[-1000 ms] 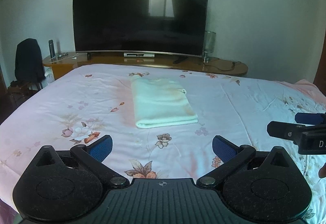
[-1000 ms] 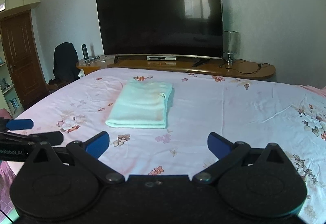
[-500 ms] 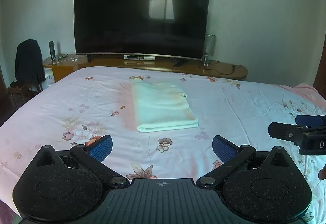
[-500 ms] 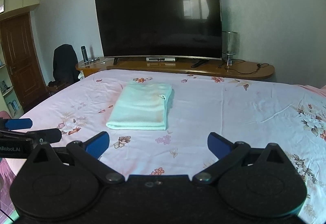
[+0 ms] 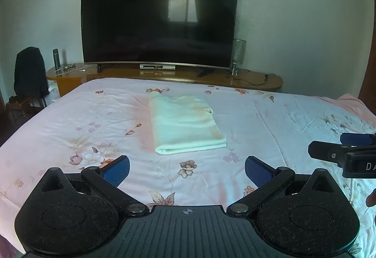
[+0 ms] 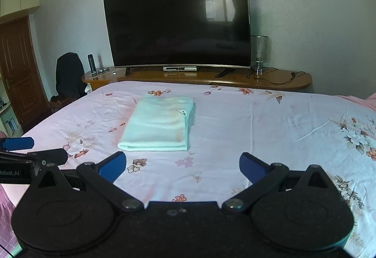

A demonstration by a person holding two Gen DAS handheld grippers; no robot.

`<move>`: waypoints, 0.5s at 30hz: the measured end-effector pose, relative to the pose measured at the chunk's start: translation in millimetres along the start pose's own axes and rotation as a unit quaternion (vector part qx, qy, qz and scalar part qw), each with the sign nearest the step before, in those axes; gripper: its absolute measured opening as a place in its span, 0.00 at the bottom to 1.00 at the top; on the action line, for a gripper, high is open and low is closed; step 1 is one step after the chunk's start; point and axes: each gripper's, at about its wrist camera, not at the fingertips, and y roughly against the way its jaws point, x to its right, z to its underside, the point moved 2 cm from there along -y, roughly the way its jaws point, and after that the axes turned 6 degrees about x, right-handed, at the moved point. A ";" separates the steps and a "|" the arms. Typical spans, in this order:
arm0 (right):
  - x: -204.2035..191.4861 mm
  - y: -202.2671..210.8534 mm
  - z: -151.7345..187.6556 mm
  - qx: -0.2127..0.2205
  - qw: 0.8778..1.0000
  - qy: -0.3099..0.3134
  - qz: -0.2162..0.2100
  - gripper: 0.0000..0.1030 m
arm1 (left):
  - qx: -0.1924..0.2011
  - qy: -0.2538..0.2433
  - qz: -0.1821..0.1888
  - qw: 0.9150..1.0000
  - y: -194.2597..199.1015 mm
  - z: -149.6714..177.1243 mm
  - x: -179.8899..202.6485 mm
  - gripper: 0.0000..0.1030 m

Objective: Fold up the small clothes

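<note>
- Currently the cloth [image 5: 185, 125] lies folded into a neat rectangle on the bed [image 5: 282, 121], in its middle part and toward the far edge, its thick folded edge facing near.
- Both the left gripper [image 5: 187, 170] and the right gripper [image 6: 182, 165] hang above the near part of the bed with jaws spread wide and nothing between the pads; neither touches the cloth.
- By the look of it the fold is done or close to done, so the main risk is spoiling it: a low pass over the stack could catch the top layer and drag it open.
- A small loop or tag sticks out at the cloth's right edge; a fingertip could snag it and pull the layers askew.
- If another fold is meant, a pinch at the near edge could take only the upper layers, because the plies sit tight together, and the stack would then split as it lifts.
- A deep pinch could also gather the bedsheet beneath, since both are soft and the sheet is already creased to the right.
- With the grippers side by side and close, an inward reach from both at once could knock them together.
- Uneven lifting by the two sides would skew the rectangle.
- Nothing else on the bed looks likely to interfere.
</note>
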 end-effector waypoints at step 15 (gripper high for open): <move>-2.2 -0.4 1.1 -0.003 1.000 0.000 -0.006 1.00 | -0.001 0.001 -0.002 1.000 1.7 1.0 0.3 1.00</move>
